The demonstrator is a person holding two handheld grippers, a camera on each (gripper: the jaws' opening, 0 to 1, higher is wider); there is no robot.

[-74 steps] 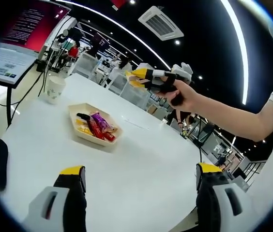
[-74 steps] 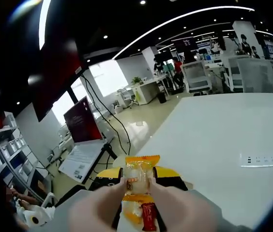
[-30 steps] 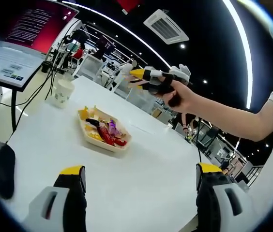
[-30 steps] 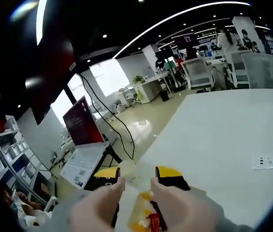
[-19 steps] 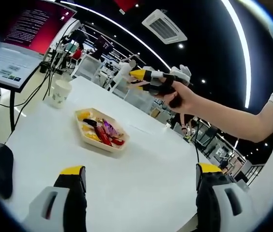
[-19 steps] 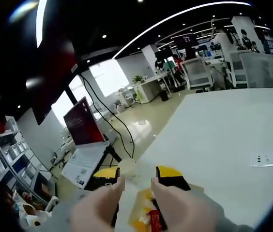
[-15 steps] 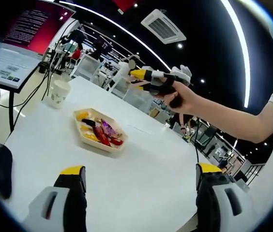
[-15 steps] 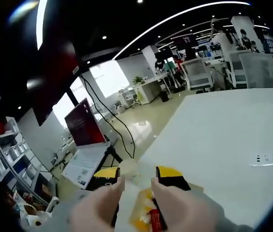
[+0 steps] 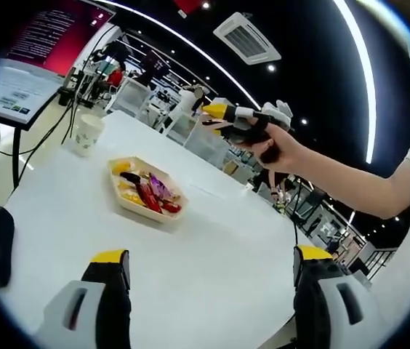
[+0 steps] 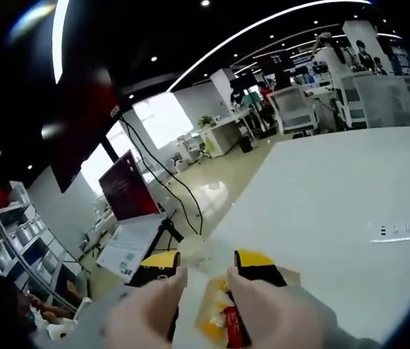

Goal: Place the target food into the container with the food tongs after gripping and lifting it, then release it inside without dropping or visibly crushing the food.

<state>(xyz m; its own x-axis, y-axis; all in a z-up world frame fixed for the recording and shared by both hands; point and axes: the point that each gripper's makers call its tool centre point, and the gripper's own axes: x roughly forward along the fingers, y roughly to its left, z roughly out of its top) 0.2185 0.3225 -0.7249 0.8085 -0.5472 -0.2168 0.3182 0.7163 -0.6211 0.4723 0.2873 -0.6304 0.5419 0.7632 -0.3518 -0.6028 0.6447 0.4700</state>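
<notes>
Both tools clear — tray mid-table, wide margins

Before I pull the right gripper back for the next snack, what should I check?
1. Right gripper empty: ok. Its jaws stand apart with nothing between them.
2. Right gripper above the tray: ok. The right gripper view looks down between the jaws at packets in the tray.
3. Snacks inside the tray: ok. None lie on the table around it.
4. Packets uncrushed: cannot tell, too small.
5. Left gripper out of the way: ok. It is open, empty and short of the tray.
6. Paper cup clear: ok. It stands upright, apart from the tray.
</notes>
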